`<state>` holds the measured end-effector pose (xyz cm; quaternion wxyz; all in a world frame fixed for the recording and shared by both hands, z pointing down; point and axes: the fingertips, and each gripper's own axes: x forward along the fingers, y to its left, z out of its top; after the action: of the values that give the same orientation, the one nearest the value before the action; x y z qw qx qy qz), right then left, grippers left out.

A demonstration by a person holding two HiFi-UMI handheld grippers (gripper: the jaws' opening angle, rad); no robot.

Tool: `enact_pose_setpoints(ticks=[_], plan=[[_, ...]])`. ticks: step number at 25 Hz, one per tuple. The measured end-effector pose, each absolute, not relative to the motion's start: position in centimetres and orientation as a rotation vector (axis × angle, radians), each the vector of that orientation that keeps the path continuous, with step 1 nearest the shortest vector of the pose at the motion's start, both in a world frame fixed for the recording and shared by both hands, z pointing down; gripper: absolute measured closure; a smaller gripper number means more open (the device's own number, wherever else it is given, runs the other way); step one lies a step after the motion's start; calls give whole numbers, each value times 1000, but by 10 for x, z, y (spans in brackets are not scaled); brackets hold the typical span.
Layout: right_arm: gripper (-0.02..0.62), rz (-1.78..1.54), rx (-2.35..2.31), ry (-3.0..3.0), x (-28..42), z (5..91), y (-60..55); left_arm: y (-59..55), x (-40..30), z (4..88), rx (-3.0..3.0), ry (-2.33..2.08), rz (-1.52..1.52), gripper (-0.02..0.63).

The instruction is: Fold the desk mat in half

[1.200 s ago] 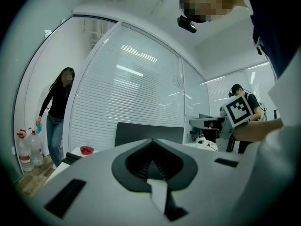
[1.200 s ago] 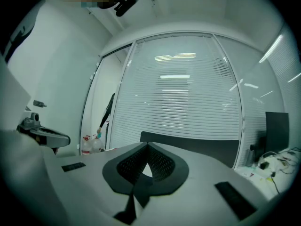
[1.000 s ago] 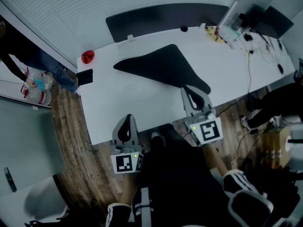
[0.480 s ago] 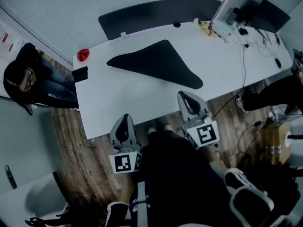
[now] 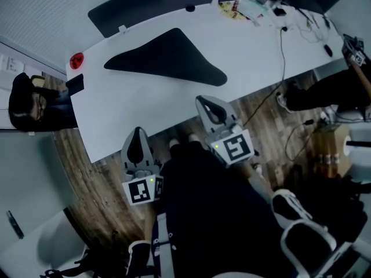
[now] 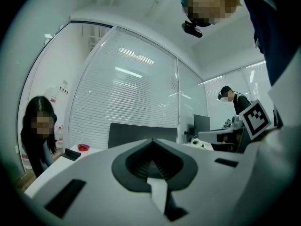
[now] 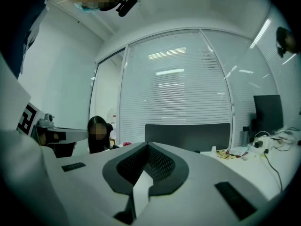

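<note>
The black desk mat [image 5: 168,59] lies on the white table [image 5: 139,109], folded over into a rough triangle with its point toward the right. Neither gripper touches it. My right gripper [image 5: 204,101] hangs shut and empty just off the table's near edge, short of the mat's right corner. My left gripper [image 5: 137,133] is shut and empty too, lower left, in front of the table edge. In the left gripper view the left gripper [image 6: 151,140] points over the table with its jaws together. The right gripper [image 7: 148,146] shows the same in the right gripper view.
A red object [image 5: 76,61] and a small black item [image 5: 75,84] sit at the table's left end. A dark panel [image 5: 151,4] runs behind the table. Cables and clutter [image 5: 255,7] crowd the far right. A person [image 5: 29,103] stands left; a chair [image 5: 301,236] is behind me.
My right gripper has drawn back from the mat's near corner and off the table edge. The left gripper stays low at the front. The mat lies still.
</note>
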<state>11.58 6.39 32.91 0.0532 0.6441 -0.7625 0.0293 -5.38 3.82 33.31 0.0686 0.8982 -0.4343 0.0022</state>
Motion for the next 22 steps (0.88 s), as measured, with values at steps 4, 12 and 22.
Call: enact_pose_setpoints(ticks=[4,12,22], plan=[[594,114,1947,-2312,119,341,70,41,-46,337,2724,-1312,17,603],[594,174,1929,-2287,121,365,70,41,-45,350,2739,-1306,47,603],[594,182,1936,-2296,119,364,53,21,-46,345,2780,-1317,32,603]])
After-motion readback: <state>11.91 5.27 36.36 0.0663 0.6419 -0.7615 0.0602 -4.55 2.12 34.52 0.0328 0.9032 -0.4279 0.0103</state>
